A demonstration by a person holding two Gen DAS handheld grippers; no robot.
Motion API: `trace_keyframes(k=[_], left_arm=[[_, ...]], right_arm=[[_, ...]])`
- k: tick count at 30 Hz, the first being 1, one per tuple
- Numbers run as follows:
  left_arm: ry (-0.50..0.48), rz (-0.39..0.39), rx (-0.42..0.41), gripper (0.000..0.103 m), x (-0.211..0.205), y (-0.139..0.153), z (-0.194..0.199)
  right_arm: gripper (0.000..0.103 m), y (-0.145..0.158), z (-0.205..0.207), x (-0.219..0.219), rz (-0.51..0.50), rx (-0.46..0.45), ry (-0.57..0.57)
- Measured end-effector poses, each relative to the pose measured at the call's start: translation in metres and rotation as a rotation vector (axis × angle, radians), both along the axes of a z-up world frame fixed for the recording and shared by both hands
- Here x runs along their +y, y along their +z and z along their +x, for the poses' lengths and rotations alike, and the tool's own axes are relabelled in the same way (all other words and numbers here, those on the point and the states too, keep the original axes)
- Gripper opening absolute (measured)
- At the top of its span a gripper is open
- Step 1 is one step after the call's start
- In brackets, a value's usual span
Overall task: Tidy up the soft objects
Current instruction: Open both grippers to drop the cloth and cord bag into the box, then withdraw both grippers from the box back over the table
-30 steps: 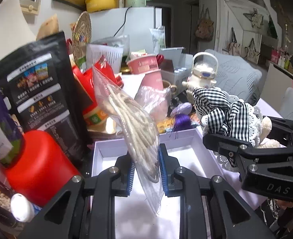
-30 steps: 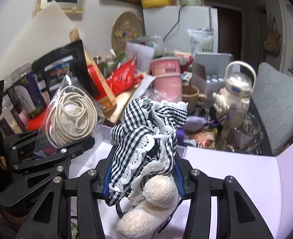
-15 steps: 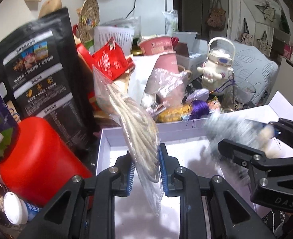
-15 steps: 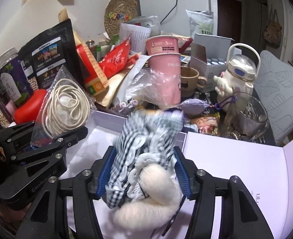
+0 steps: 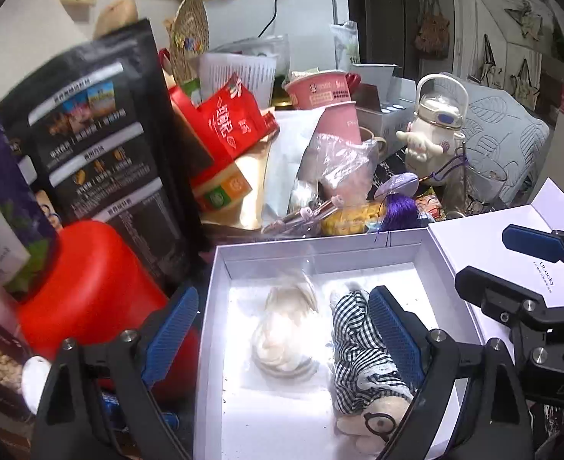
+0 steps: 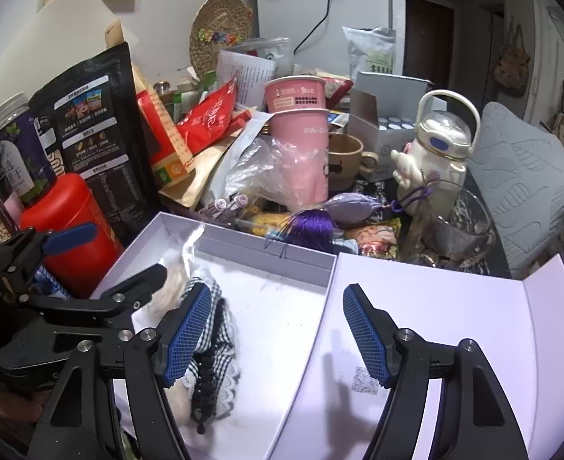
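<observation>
A white open box (image 5: 211, 306) lies in front of me; it also shows in the right wrist view (image 6: 282, 260). Inside it lie a clear bag of cream cord (image 5: 286, 329) and a black-and-white checked cloth toy with a fluffy cream end (image 5: 358, 349), side by side. The checked toy (image 6: 220, 329) and the bag (image 6: 174, 280) show partly behind fingers in the right wrist view. My left gripper (image 5: 284, 331) is open and empty above the box. My right gripper (image 6: 276, 335) is open and empty over the box's right edge.
The box's lid (image 6: 435, 322) lies open to the right. A red canister (image 5: 86, 287), a black pouch (image 5: 101, 130), pink cups (image 6: 301, 130), a white kettle-shaped bottle (image 6: 439, 153), a glass (image 6: 462, 222) and a purple tassel (image 6: 312, 226) crowd the box's far and left sides.
Both grippers lowered toward the box and opened. The cord bag and the checked toy left the fingers and now lie in the box.
</observation>
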State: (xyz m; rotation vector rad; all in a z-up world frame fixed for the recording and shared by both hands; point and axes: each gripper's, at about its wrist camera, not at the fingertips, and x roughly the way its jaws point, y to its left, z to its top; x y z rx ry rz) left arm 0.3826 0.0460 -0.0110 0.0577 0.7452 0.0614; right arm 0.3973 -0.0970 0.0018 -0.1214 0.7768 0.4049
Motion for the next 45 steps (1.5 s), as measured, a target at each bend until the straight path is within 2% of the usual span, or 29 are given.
trace_keyframes(k=[9,21,32,38,42,45], left_arm=[[-0.018,-0.024,-0.044,0.092,-0.004,0.020,-0.020],[-0.041,-0.007,-0.184,0.092,-0.012,0.079,-0.081],[-0.054,-0.010,-0.273,0.092,-0.017,0.118,-0.136],[-0.041,0.012,-0.315,0.092,-0.021,0.129,-0.168],[-0.050,-0.008,-0.313,0.092,-0.021,0.132,-0.184],[-0.058,-0.020,-0.315,0.092,-0.021,0.134,-0.197]], right_arm=[[0.072,0.027,-0.021,-0.006,-0.010,-0.052,-0.022],[0.072,0.084,-0.079,-0.014,0.022,-0.176,-0.021],[0.074,0.120,-0.135,-0.026,0.042,-0.266,-0.018],[0.080,0.131,-0.167,-0.032,0.057,-0.313,-0.018],[0.086,0.135,-0.188,-0.038,0.067,-0.332,-0.031],[0.087,0.136,-0.206,-0.042,0.080,-0.344,-0.031]])
